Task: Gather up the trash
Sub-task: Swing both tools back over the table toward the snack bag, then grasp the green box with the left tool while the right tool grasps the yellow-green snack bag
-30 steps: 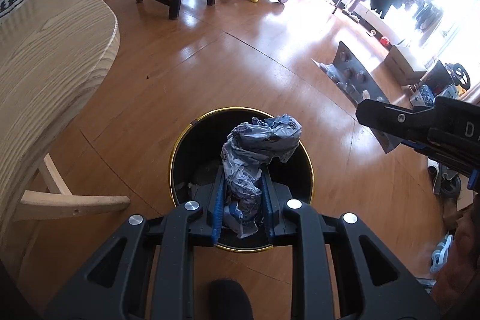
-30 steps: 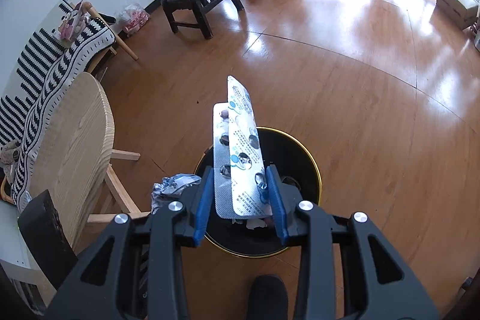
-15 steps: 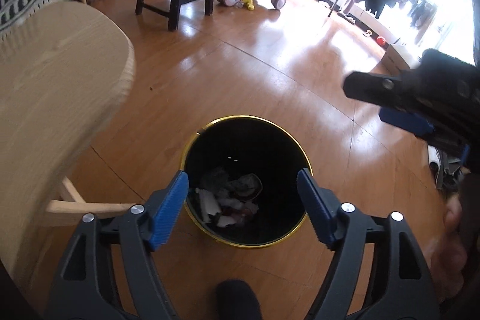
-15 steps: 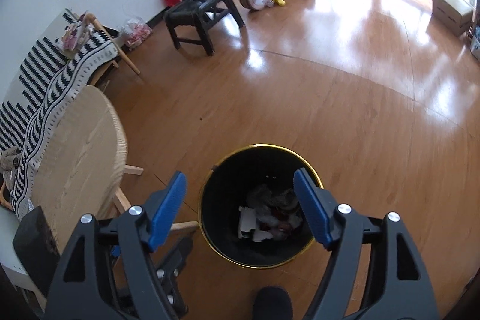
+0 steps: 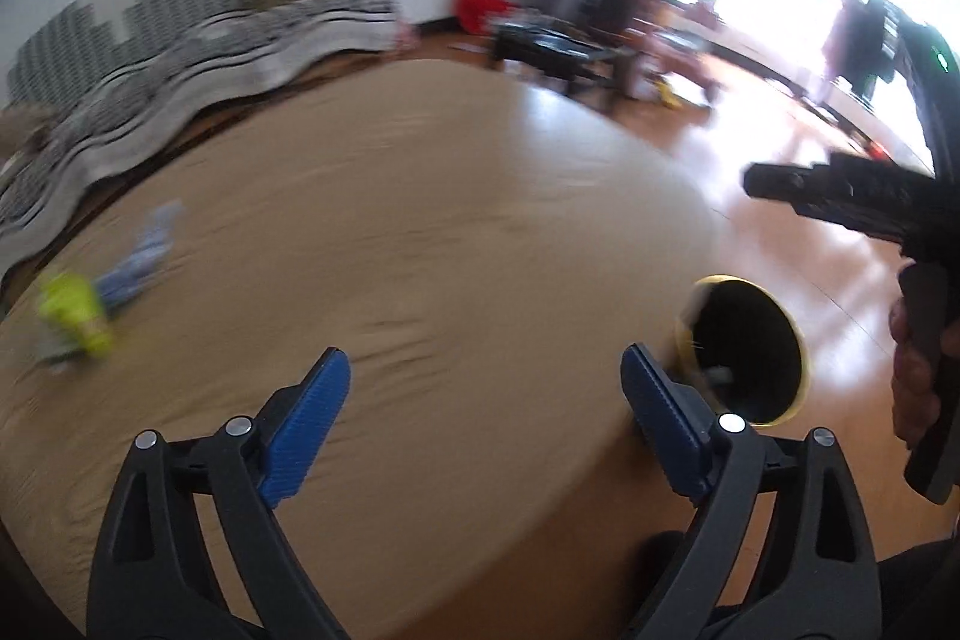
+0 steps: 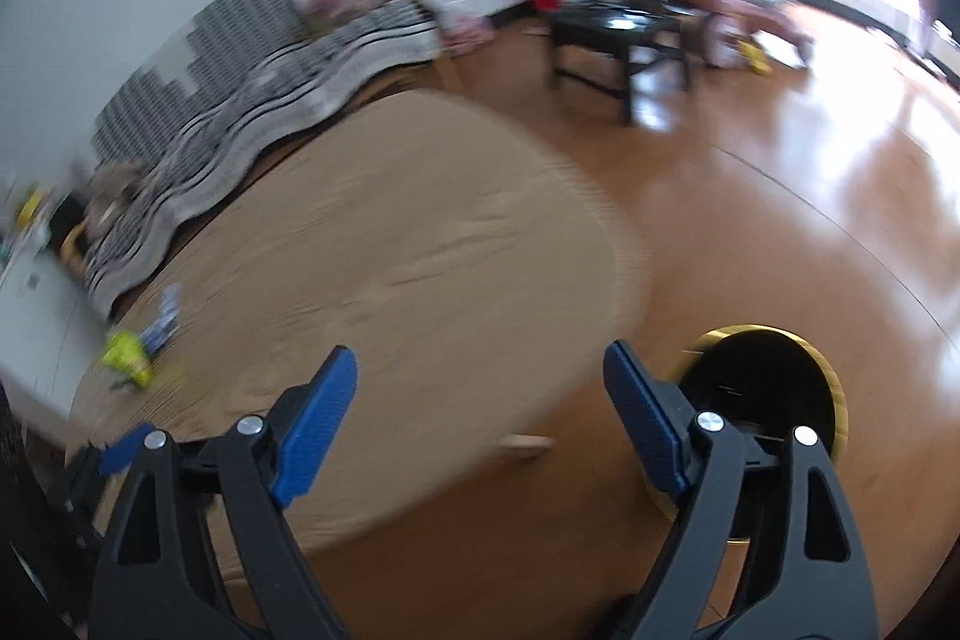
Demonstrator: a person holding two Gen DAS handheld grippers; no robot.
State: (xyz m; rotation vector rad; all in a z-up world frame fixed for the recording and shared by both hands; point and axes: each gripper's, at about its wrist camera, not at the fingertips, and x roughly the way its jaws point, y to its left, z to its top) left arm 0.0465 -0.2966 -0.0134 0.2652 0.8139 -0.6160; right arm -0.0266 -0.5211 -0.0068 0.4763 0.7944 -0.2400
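A round wooden counter (image 5: pixel 390 280) fills the middle of both views, blurred. Behind it, from about 9 to 12 o'clock, runs a bench draped in a black-and-white striped cloth (image 5: pixel 198 34); a dark chair (image 6: pixel 618 34) stands on the shining wooden floor (image 6: pixel 810 160) at 1 o'clock, with a red bag (image 5: pixel 480 1) against the wall near it.

The left gripper (image 5: pixel 483 403) has just been opening — its blue pads stand wide apart with nothing between them, only bare counter beneath. The right gripper (image 6: pixel 480 400) has likewise just been opening and holds nothing; in the left view it shows at 3 o'clock as a black frame with a hand (image 5: pixel 918 388) around its handle.

The trash left on the counter lies far over at 9 o'clock: a yellow-green wrapper (image 5: pixel 75 307) and, just beside it, a blue-and-white scrap (image 5: pixel 147 250) — too smeared to say what it is, perhaps a packet. Both lie well apart from either gripper, with open counter between.

The black bin (image 6: pixel 774 388) with its gold rim stands on the floor beside the counter's edge at 4 o'clock, just behind each gripper's right-hand finger, pale scraps dimly showing inside.
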